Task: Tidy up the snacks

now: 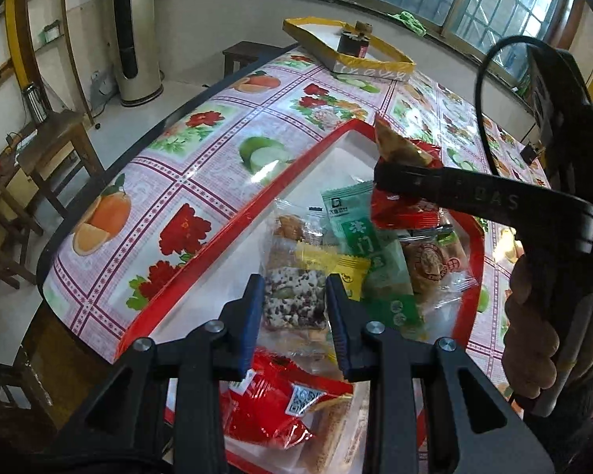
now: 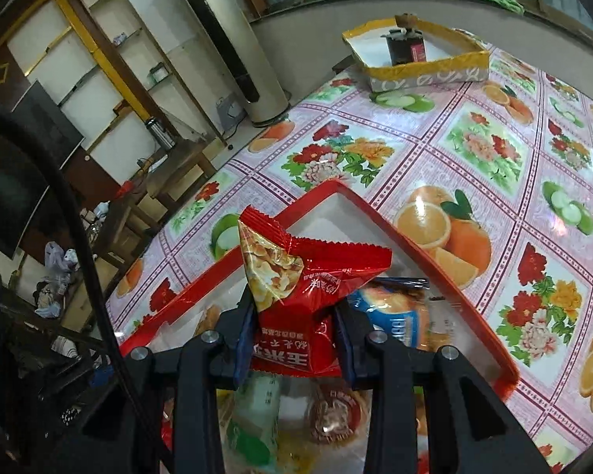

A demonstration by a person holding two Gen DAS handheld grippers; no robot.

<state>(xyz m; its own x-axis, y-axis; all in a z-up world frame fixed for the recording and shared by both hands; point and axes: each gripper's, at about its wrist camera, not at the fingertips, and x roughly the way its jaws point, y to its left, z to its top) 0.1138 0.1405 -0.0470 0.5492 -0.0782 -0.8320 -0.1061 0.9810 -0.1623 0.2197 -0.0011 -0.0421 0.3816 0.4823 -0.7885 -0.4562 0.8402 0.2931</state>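
Aloft — right gripper (image 2: 294, 339) around red packet (image 2: 296, 296)

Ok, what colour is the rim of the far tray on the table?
Yellow. The far tray has a yellow-taped rim over patterned grey sides, clearest in the right wrist view.

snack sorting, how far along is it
Early. Done: the yellow-rimmed box at the far end holds only one dark packet. In hand: the right gripper is shut on a red snack packet, lifted above the red-rimmed tray. The left gripper hangs open over a speckled bar. Left: the pile in the tray, including the green packet.
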